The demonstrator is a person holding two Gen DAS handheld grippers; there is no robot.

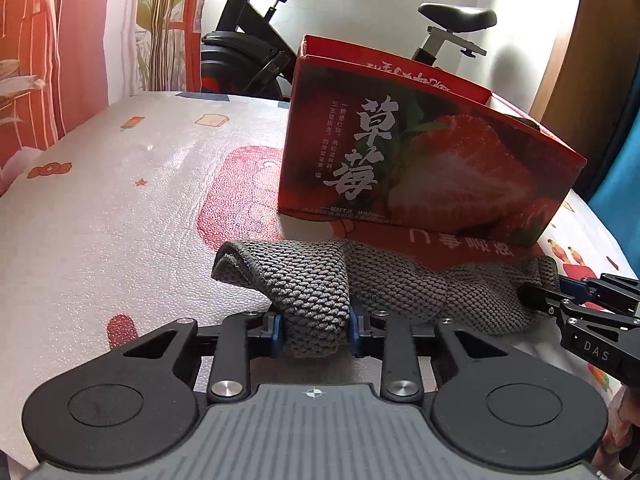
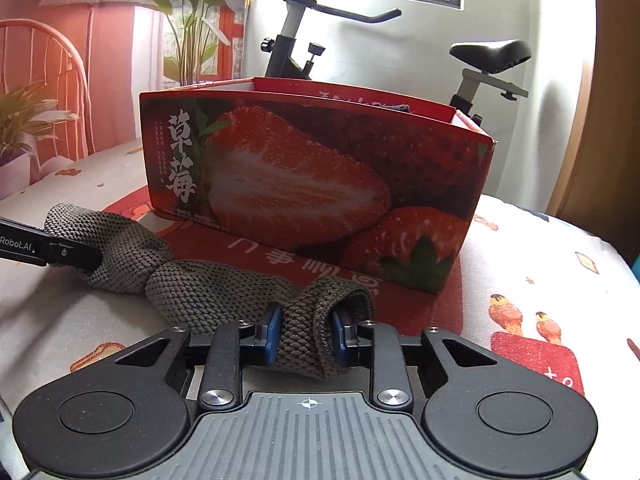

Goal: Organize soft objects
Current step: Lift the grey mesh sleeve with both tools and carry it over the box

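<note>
A grey knitted cloth (image 1: 400,288) lies stretched across the patterned table cover in front of a red strawberry box (image 1: 420,160). My left gripper (image 1: 316,326) is shut on the cloth's left end. My right gripper (image 2: 304,336) is shut on the cloth's right end (image 2: 304,320). The right gripper also shows in the left wrist view (image 1: 532,292), and the left gripper in the right wrist view (image 2: 80,256). The box (image 2: 312,184) is open at the top; something dark grey shows at its far rim (image 2: 400,108).
The table cover (image 1: 120,200) is white with red printed shapes. An exercise bike (image 2: 320,20) stands behind the table. A plant (image 2: 192,20) and a red chair (image 2: 48,64) are at the left. A fallen box flap (image 2: 300,264) lies under the cloth.
</note>
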